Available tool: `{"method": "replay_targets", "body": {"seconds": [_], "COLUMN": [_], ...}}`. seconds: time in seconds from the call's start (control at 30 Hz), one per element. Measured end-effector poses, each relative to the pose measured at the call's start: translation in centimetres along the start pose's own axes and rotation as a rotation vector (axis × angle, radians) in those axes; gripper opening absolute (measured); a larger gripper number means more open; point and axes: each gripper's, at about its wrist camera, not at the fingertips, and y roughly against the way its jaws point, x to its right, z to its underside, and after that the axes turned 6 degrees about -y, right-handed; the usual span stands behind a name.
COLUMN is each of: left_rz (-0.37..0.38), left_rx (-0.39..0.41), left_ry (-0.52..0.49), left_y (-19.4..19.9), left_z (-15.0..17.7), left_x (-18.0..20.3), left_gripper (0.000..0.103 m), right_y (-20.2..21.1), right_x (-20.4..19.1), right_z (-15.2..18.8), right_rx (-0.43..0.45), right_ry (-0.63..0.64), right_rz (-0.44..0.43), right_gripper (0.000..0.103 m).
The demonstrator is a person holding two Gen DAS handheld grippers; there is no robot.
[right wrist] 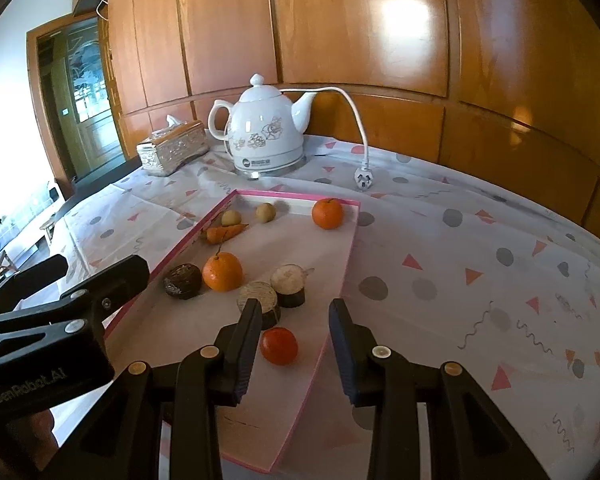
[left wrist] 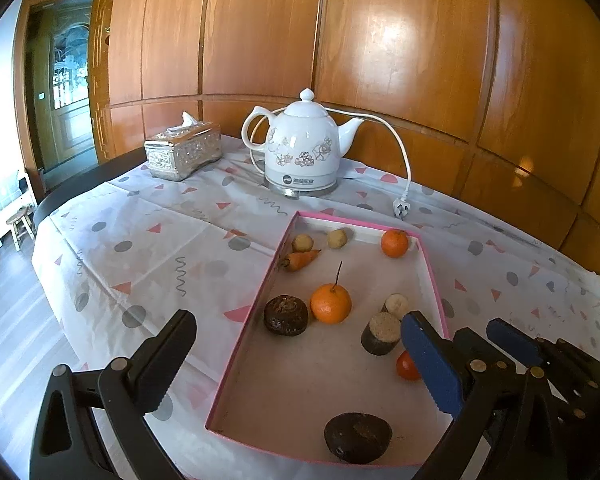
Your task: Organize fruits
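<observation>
A pink-rimmed tray (left wrist: 256,312) holds a stemmed orange (left wrist: 331,303), a second orange (left wrist: 394,243) at the far corner, a small carrot (left wrist: 300,259), two beige balls, two dark brown round pieces (left wrist: 286,315) and two cut stubs (left wrist: 380,334). A small red fruit (right wrist: 279,346) lies on the tray near its right rim. My right gripper (right wrist: 296,340) stands open over it, the fruit next to the left pad and apart from the right one. My left gripper (left wrist: 300,360) is wide open above the tray's near half, nothing between its fingers.
A white floral kettle (left wrist: 300,148) with its cord and loose plug (left wrist: 401,210) stands behind the tray. A silver tissue box (left wrist: 182,150) sits to its left. Wood panelling backs the table. The patterned cloth (left wrist: 140,256) hangs over the table edge at the left.
</observation>
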Motion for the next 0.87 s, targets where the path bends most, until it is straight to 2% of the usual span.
{"method": "replay_targets", "body": {"seconds": [0.37, 0.87], "left_rz": [-0.009, 0.006], "left_rx": [0.028, 0.014], "left_ry": [0.004, 0.003], "left_y": [0.67, 0.26], "left_z": [-0.01, 0.14], "left_x": [-0.14, 0.02], "left_gripper": [0.103, 0.103], "right_y": [0.05, -0.19], "right_x": [0.12, 0.36], "right_z": [0.25, 0.58], "right_rx": [-0.001, -0.005], "right_ry": [0.007, 0.007], "right_rz": [-0.001, 0.003], "right_gripper": [0.035, 0.035]}}
